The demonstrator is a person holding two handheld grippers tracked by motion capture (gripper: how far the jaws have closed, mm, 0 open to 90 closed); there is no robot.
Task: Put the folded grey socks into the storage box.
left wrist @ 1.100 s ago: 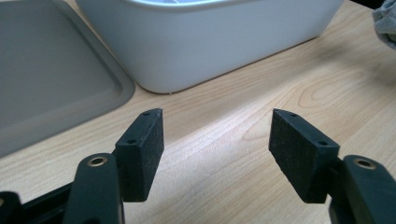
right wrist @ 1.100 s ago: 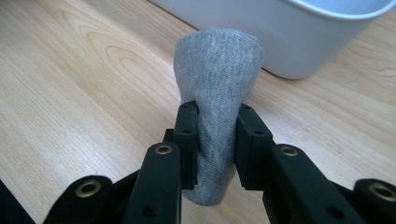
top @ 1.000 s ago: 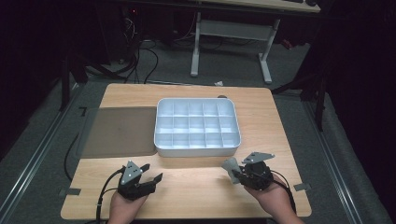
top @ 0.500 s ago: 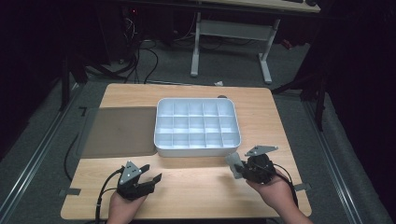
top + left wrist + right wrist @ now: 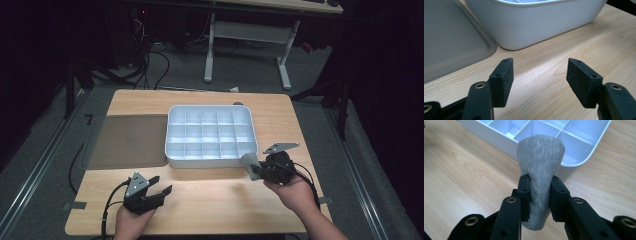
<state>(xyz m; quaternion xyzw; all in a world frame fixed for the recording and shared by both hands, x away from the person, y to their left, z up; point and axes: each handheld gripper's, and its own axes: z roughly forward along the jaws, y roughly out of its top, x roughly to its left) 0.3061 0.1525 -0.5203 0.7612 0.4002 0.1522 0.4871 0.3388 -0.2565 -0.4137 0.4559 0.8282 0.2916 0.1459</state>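
At the bottom of the right gripper view, the right claw (image 5: 537, 195) is seen clamped on a rolled grey sock (image 5: 539, 170), the jaws pressed into its lower middle so that the knit bulges above and below the pinch. In the high view the sock (image 5: 248, 161) is held in the right of the frame, just in front of the near right corner of the white divided box (image 5: 210, 159), above the wooden tabletop (image 5: 210, 195). The bundle is judged to be light, soft and compressible, not fragile and not slippery: ribbed fabric should be gripped well by the dark pads. The waist of the roll, where it is pinched now, is judged to be the best place to hold it, since a loose end would be likely to unroll or sag.

At the lower left of the high view, the left claw (image 5: 152, 195) is held low over the tabletop with its jaws wide apart and nothing between them; bare wood is seen between them in the left gripper view.

Farther up the frame, the box sits at the centre, its small compartments apparently empty. A flat grey lid (image 5: 127, 142) lies just beside it on the left.
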